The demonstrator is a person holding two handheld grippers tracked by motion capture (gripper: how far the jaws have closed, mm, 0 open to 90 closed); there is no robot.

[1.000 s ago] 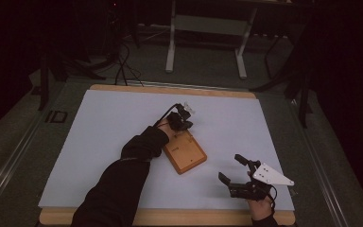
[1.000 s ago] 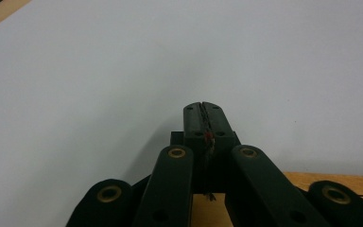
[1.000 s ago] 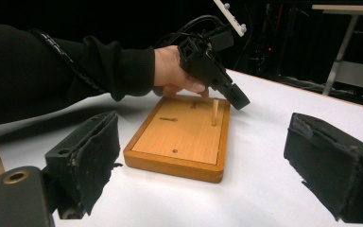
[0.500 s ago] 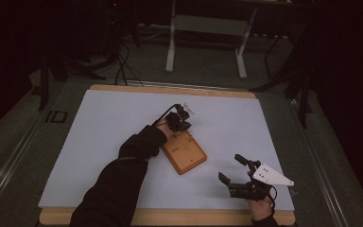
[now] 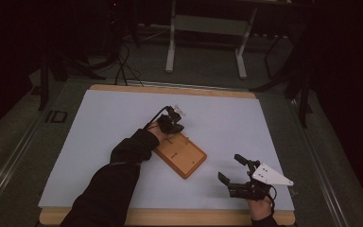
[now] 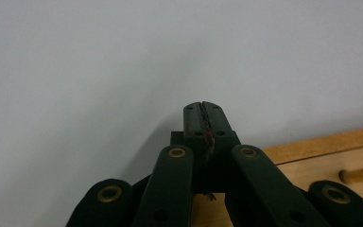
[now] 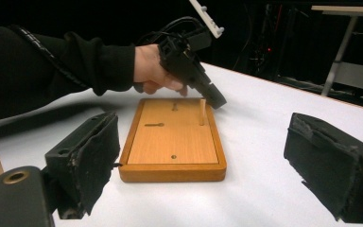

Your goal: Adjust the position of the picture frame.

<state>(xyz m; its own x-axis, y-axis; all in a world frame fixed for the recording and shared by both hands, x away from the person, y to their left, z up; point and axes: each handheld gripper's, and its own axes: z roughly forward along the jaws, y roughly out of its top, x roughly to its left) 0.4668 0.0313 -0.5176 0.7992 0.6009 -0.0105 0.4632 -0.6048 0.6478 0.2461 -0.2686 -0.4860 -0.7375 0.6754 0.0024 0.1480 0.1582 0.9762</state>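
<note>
A shallow wooden tray (image 5: pixel 182 156) lies slantwise at the middle of the white table top (image 5: pixel 99 142). Seen from the right gripper view, the tray (image 7: pixel 172 142) has one short peg (image 7: pixel 202 112) standing upright near its far end and a keyhole-shaped slot (image 7: pixel 154 125). My left gripper (image 5: pixel 176 126) is shut, its tips (image 7: pixel 216 100) angled down just beside that peg at the tray's far corner. In the left gripper view the shut tips (image 6: pixel 203 111) hover over the white surface with nothing clearly between them. My right gripper (image 5: pixel 231 169) stands open near the front edge, its jaws wide apart (image 7: pixel 205 142) and facing the tray.
The white sheet covers a wooden table whose front edge (image 5: pixel 170 217) shows. Beyond the far edge stand dark stands and a metal frame (image 5: pixel 205 42) on the floor. White surface lies bare to the left and far right of the tray.
My left gripper has shifted slightly to the left at the tray's far end, still shut. The right gripper has stayed where it was, open.
</note>
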